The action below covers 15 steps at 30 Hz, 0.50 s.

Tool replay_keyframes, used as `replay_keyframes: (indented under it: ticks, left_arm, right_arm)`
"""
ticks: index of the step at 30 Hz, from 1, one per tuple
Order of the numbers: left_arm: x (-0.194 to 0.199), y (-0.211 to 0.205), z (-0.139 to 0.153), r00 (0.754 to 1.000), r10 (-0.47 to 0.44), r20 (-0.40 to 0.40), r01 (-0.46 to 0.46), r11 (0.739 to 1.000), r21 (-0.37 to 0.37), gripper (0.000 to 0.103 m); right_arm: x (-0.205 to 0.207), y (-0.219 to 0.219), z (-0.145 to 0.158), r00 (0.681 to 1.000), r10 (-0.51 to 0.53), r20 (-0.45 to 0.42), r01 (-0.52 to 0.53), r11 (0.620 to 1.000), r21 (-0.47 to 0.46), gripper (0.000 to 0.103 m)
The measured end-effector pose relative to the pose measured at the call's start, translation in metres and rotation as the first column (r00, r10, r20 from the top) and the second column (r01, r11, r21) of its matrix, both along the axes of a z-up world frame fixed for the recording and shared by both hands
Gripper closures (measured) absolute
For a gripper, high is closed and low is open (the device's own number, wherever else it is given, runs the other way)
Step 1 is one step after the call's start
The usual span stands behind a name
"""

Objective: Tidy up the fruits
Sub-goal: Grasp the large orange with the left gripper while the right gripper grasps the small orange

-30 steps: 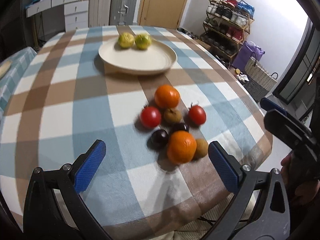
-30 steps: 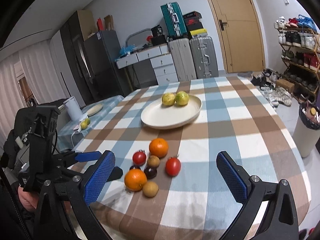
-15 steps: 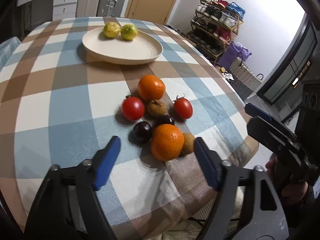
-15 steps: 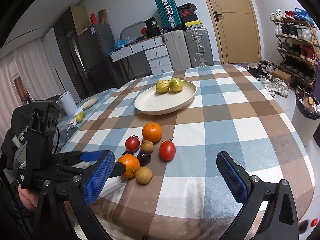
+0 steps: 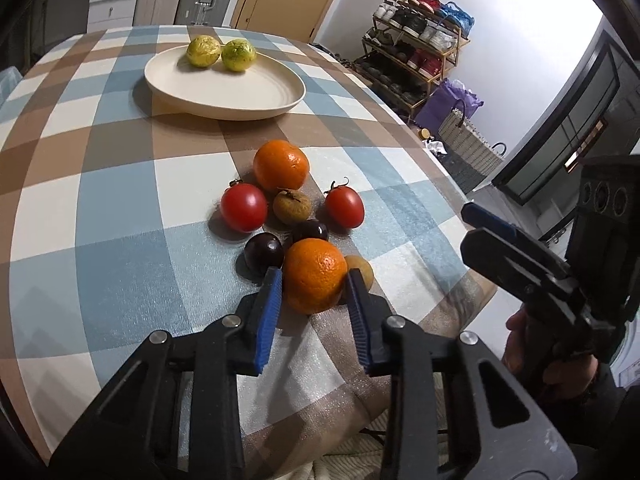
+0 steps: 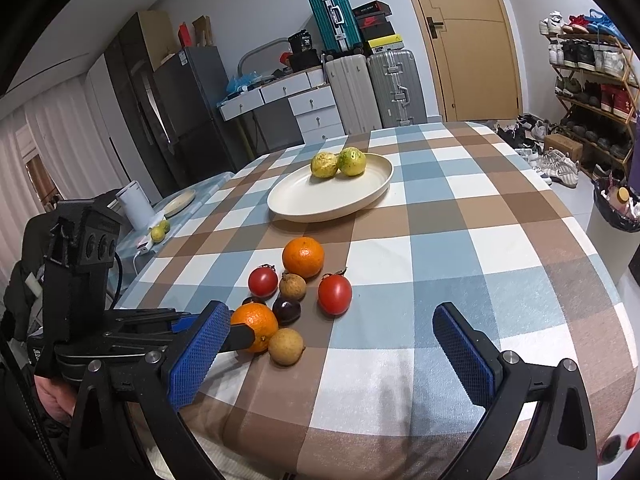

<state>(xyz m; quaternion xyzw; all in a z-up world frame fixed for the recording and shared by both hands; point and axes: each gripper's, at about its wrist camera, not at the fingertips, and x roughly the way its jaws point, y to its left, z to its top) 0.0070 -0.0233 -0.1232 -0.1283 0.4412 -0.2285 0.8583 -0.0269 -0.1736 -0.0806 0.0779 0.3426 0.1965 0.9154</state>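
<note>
Left wrist view showed the left gripper (image 5: 314,286) closed around the near round orange (image 5: 315,276); the right gripper (image 6: 332,344) gaped wide, holding nothing.

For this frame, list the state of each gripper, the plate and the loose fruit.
left gripper: shut on near orange, still on the tablecloth
right gripper: open, holding nothing
plate: holds two yellow-green fruits
far orange: loose on the cloth
two tomatoes: loose
dark plums: loose beside near orange
</note>
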Motion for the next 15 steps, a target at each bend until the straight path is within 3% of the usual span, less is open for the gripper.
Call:
replay_keyframes:
  ticks: [6, 8, 9, 12, 15]
  left_arm:
    - [-0.005, 0.01, 0.004, 1.0, 0.001, 0.015, 0.0, 1.0, -0.03, 0.075]
    - [-0.006, 0.016, 0.009, 0.999, -0.019, 0.039, 0.022, 0.998, -0.061, 0.081]
    - [-0.007, 0.017, 0.011, 0.998, -0.025, 0.05, 0.028, 0.997, -0.068, 0.096]
    - [-0.007, 0.029, 0.019, 0.996, -0.019, 0.085, 0.026, 0.996, -0.087, 0.097]
    - [-0.004, 0.036, 0.011, 0.999, -0.007, 0.054, 0.012, 0.994, -0.104, 0.097]
  right_arm:
    - [0.005, 0.001, -0.002, 1.0, -0.003, -0.011, 0.003, 1.0, -0.006, 0.0]
    - [0.009, 0.002, -0.001, 1.0, 0.001, -0.012, -0.001, 1.0, -0.013, 0.0]
    - [0.011, 0.002, 0.0, 1.0, 0.0, -0.012, -0.001, 1.0, -0.015, 0.0]
    - [0.02, 0.003, 0.004, 1.0, 0.007, -0.016, -0.007, 1.0, -0.005, 0.0]
    - [0.032, 0.006, 0.005, 1.0, 0.004, -0.027, -0.004, 1.0, 0.008, 0.0]
